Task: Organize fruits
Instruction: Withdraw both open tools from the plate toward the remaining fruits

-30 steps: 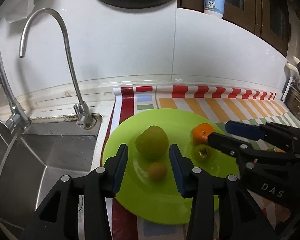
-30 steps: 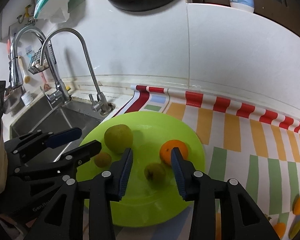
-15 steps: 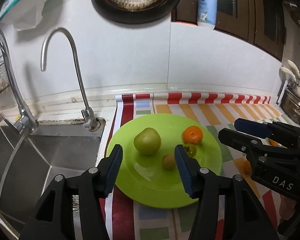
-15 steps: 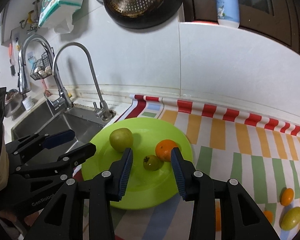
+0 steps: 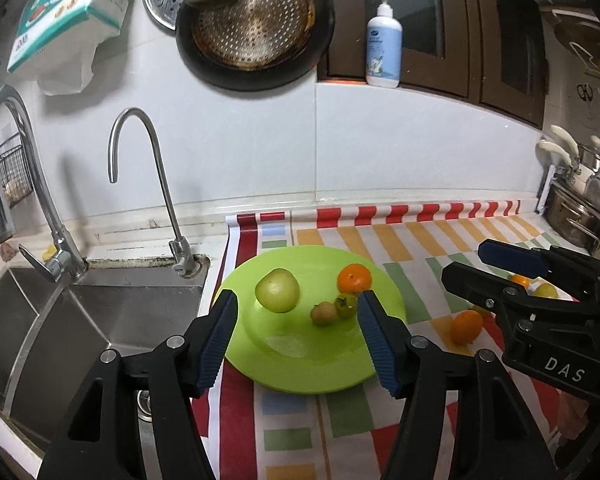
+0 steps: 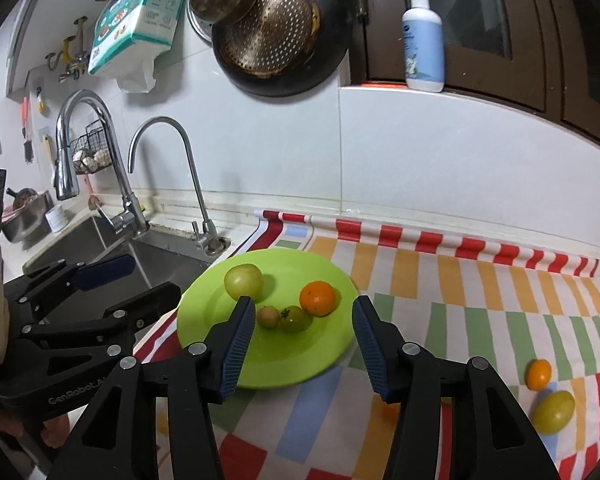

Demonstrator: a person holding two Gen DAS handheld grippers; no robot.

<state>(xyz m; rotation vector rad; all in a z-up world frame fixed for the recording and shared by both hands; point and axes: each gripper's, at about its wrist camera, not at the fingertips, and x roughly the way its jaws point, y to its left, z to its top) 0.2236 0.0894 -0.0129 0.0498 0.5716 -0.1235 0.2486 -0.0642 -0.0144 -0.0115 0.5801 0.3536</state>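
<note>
A lime green plate (image 5: 332, 376) (image 6: 300, 364) lies on the striped mat. On it sit a green apple (image 5: 277, 290) (image 6: 243, 281), an orange (image 5: 354, 279) (image 6: 317, 298), a small brownish fruit (image 5: 323, 313) (image 6: 268, 316) and a small green fruit (image 5: 346, 306) (image 6: 296, 319). My left gripper (image 5: 296, 340) is open and empty above the plate's near side. My right gripper (image 6: 302, 344) is open and empty above the plate's near edge. An orange fruit (image 5: 466, 326) lies on the mat right of the plate. A small orange fruit (image 6: 538, 374) and a yellow-green fruit (image 6: 553, 412) lie further right.
A steel sink (image 5: 72, 320) with a curved tap (image 5: 156, 184) lies left of the plate. Pans (image 5: 252, 28) and a tissue pack (image 5: 72, 12) hang on the white tiled wall. A soap bottle (image 5: 383, 42) stands on the ledge. Pots (image 5: 580, 216) stand at the far right.
Both grippers have pulled back and up from the plate and opened wider. The small brownish and green fruits now lie side by side on the plate.
</note>
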